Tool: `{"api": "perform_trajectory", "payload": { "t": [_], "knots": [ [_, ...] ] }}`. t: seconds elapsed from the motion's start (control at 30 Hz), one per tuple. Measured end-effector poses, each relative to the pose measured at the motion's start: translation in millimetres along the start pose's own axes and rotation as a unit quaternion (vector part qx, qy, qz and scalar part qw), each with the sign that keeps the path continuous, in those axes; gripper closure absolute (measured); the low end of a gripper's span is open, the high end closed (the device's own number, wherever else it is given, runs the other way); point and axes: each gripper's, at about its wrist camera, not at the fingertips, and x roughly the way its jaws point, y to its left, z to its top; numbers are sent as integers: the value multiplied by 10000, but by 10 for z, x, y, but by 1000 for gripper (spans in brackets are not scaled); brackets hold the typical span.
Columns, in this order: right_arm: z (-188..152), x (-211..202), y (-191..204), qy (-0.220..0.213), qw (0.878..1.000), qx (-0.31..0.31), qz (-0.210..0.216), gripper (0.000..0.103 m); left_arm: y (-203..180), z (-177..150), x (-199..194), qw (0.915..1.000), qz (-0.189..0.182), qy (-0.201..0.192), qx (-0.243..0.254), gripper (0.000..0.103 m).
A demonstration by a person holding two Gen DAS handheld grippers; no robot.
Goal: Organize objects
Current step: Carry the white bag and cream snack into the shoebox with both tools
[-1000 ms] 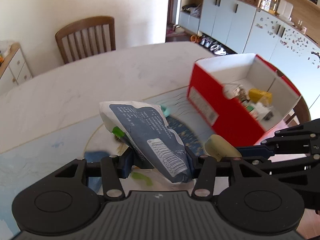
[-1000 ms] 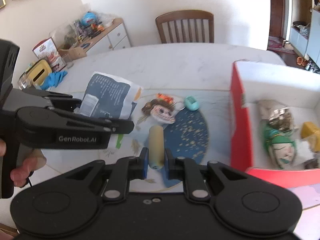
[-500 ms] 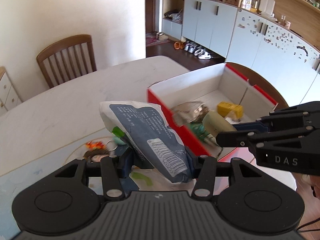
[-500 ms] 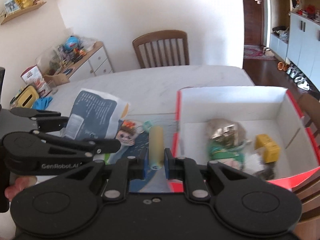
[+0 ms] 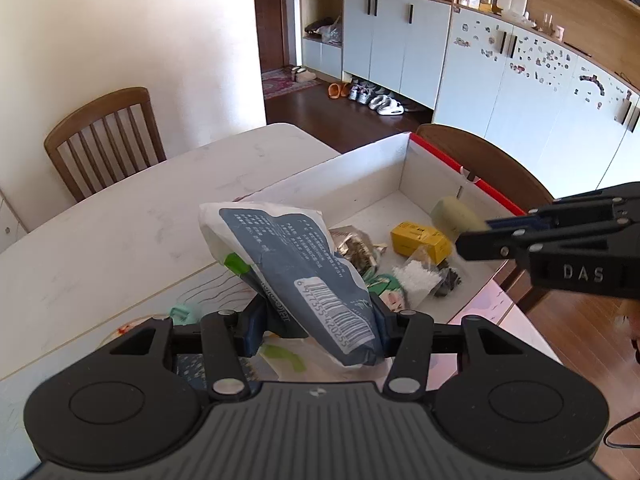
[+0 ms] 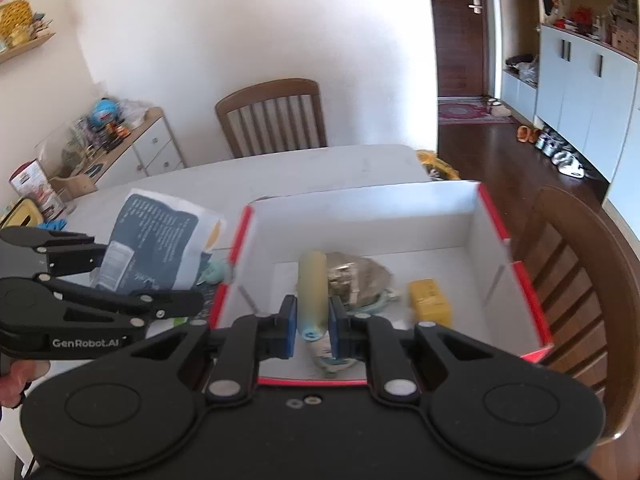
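My left gripper is shut on a white and dark blue snack bag, held above the table just left of the red box; the bag also shows in the right wrist view. My right gripper is shut on a pale yellow-green cylinder, held over the inside of the red box; the cylinder also shows in the left wrist view. The box holds a yellow carton, a foil packet and other small items.
The white table carries a patterned mat with a teal item. Wooden chairs stand behind the table and beside the box. A cluttered sideboard stands at the far left.
Both grippers have moved right, toward the red box. The cylinder is now over the box interior, and the bag is close to the box's left wall.
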Motion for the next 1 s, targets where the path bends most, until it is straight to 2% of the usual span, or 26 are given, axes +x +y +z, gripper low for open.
{"api": "perform_trajectory", "payload": {
  "t": [0.37,0.47,0.8,1.0],
  "knots": [
    [28,12,-535,36,9992,-69,-397,88,-337,234,374,9996,-105,221,171,53],
    [85,76,-657,81,9993,-6,-369,88,-418,278,496,9991,-135,326,237,52],
    [175,499,-705,425,9982,-342,-254,89,-567,309,972,9968,-236,733,226,52],
    [194,738,-791,649,9971,-218,-325,89,-692,308,1183,9948,-327,879,402,52]
  ]
}}
